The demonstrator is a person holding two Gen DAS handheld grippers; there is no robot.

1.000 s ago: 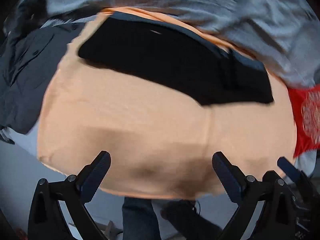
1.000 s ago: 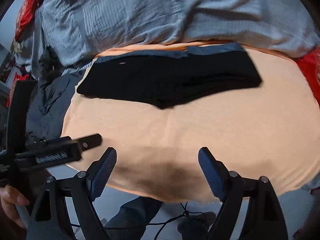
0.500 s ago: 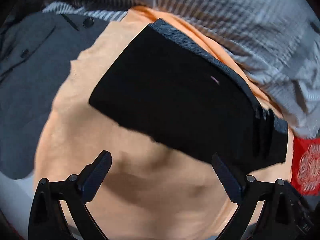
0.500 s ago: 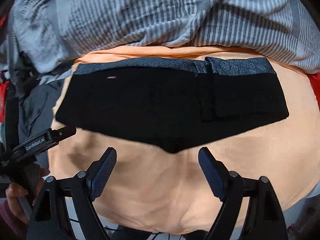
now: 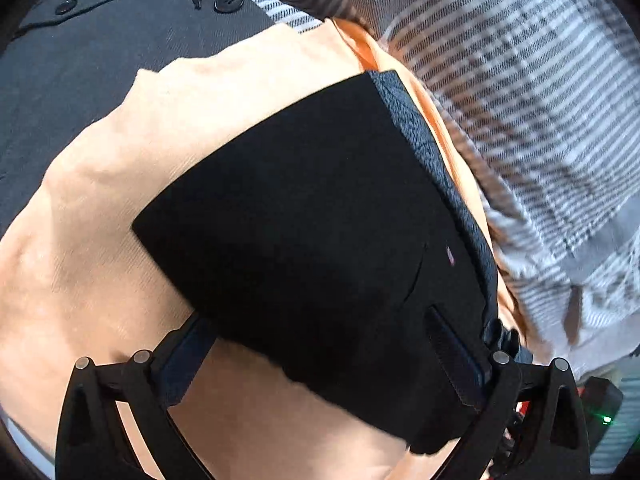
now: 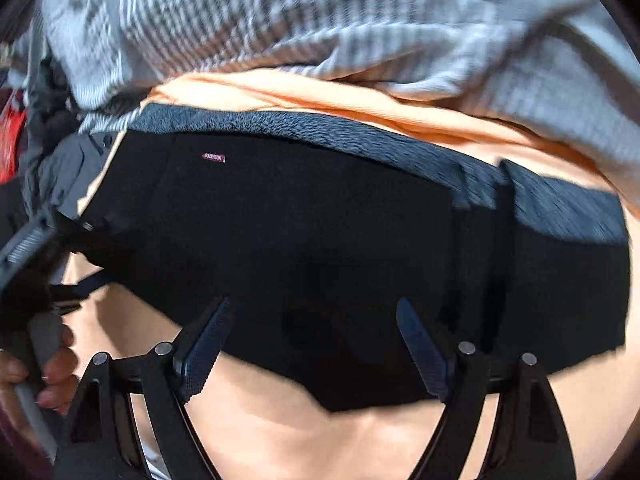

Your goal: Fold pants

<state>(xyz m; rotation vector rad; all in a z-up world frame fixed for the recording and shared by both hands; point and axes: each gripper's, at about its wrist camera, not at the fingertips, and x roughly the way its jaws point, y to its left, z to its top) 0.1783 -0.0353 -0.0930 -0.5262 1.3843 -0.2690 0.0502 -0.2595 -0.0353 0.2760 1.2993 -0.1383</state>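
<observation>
Orange cloth (image 6: 360, 432), pants (image 6: 320, 240) nearer, claws lowered

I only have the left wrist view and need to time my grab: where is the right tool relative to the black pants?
Observer: The right tool is open, with nothing gripped, over the near edge of the black pants, roughly mid-length.
Operator: Can you see my left tool from there?
Observer: Yes. The left tool is at the pants' left end, and a hand grips its handle.
</observation>
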